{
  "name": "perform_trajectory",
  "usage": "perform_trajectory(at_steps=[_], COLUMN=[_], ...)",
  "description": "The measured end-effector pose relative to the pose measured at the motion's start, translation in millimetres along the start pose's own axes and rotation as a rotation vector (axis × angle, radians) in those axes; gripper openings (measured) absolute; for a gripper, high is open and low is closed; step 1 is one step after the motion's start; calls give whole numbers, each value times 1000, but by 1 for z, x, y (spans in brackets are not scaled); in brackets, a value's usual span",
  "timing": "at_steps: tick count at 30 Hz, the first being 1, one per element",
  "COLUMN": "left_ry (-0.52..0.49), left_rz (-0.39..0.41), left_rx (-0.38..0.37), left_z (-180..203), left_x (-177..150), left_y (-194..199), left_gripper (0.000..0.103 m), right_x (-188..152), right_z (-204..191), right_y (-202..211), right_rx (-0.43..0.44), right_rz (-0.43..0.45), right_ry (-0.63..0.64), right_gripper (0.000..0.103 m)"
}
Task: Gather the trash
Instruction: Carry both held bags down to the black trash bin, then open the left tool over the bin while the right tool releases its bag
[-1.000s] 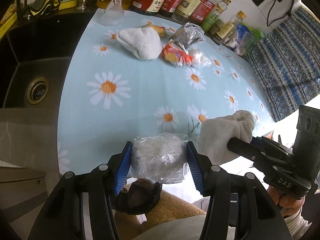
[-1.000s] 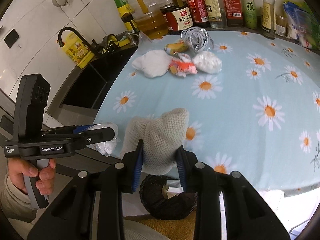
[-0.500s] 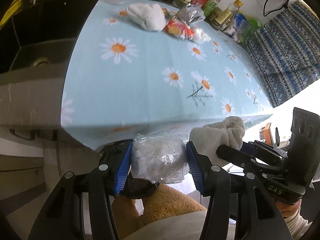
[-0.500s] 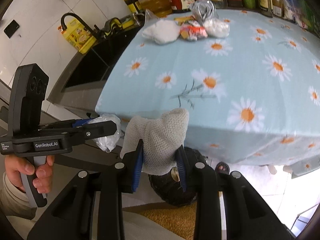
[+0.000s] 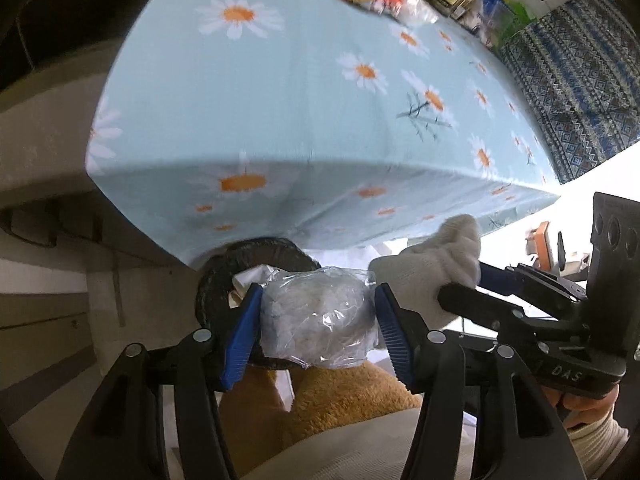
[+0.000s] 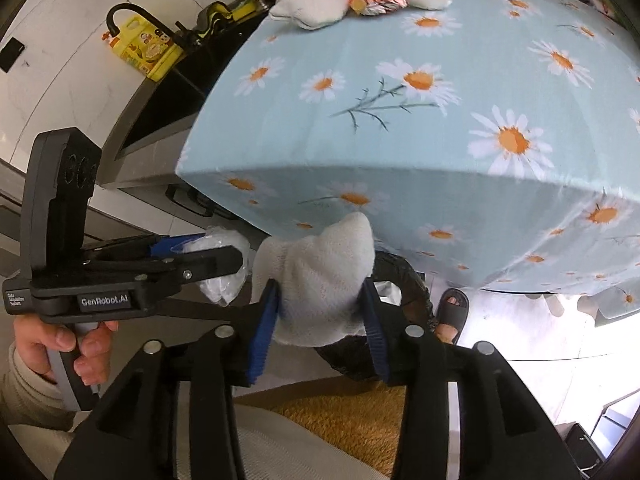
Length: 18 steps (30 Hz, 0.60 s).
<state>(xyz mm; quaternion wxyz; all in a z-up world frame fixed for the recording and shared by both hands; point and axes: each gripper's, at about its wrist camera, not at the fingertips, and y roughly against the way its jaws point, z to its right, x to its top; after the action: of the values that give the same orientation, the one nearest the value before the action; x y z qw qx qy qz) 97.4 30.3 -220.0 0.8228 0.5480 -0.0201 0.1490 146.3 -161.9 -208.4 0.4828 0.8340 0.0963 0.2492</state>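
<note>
On our left, the left hand-held gripper (image 5: 318, 326) clamps a clear plastic bag of white scraps (image 5: 320, 322), directly above the black bin (image 5: 224, 280) under the surface (image 5: 280, 92) edge. The right hand-held gripper (image 6: 322, 312), jaws just opening, has the white knit cloth (image 6: 320, 280) between its pads over the same bin, equally near. Both have come down from surface height.

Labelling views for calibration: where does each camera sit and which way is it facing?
Left wrist: on the left gripper, looking steeply down past the table edge at a plastic bag over the black bin; right hand shows.
Right wrist: on the right gripper, same downward tilt, white cloth between its fingers; left hand shows.
Shared: table, bin, both bundles.
</note>
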Motion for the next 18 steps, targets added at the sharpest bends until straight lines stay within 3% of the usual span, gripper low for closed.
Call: perform_trajectory(at_steps=[7,18], left_ry=[29,41], left_rz=[-31,6], left_rx=[17,20], left_z=[-7,-12], left_x=[-2,9], left_y=[-9,2], left_gripper=[59,59], right_x=[-2,6], right_z=[16,20], right_y=[-2,10], right_rx=[1,-14], right_rz=[-1,38], right_ry=[-51,-61], right_gripper=[43,43])
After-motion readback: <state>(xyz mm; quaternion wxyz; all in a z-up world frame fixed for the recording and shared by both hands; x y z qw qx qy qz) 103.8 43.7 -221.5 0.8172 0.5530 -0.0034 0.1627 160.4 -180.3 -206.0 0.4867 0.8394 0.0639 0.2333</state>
